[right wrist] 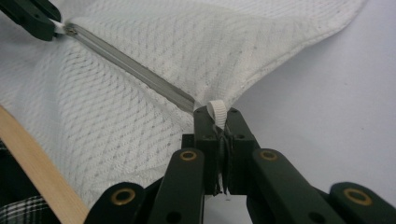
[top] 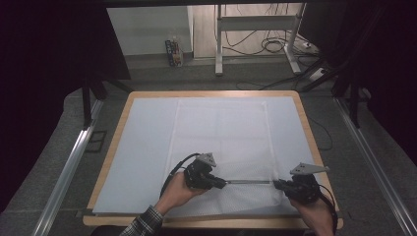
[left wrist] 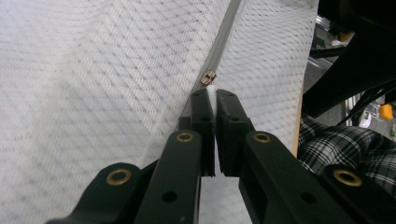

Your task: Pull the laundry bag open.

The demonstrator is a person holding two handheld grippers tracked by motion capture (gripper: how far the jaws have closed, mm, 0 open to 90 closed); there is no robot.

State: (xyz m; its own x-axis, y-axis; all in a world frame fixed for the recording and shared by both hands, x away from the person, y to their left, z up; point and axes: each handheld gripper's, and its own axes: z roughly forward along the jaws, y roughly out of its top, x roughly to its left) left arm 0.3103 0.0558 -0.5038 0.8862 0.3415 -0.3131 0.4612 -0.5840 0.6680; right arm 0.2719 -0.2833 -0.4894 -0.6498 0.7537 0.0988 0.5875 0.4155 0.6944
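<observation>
1. We see a white mesh bag (top: 221, 142) lying flat on the pale-covered bench (top: 142, 147), its grey zipper (top: 248, 182) running along the near edge.
2. Our left gripper (top: 223, 184) is clamped tight on the white pull tab (left wrist: 211, 95), just behind the metal slider (left wrist: 208, 77).
3. Our right gripper (top: 276, 184) is closed on the white fabric loop (right wrist: 217, 112) at the zipper's end, at the bag's corner.
4. The zipper looks taut between them, though the high view is coarse.
</observation>
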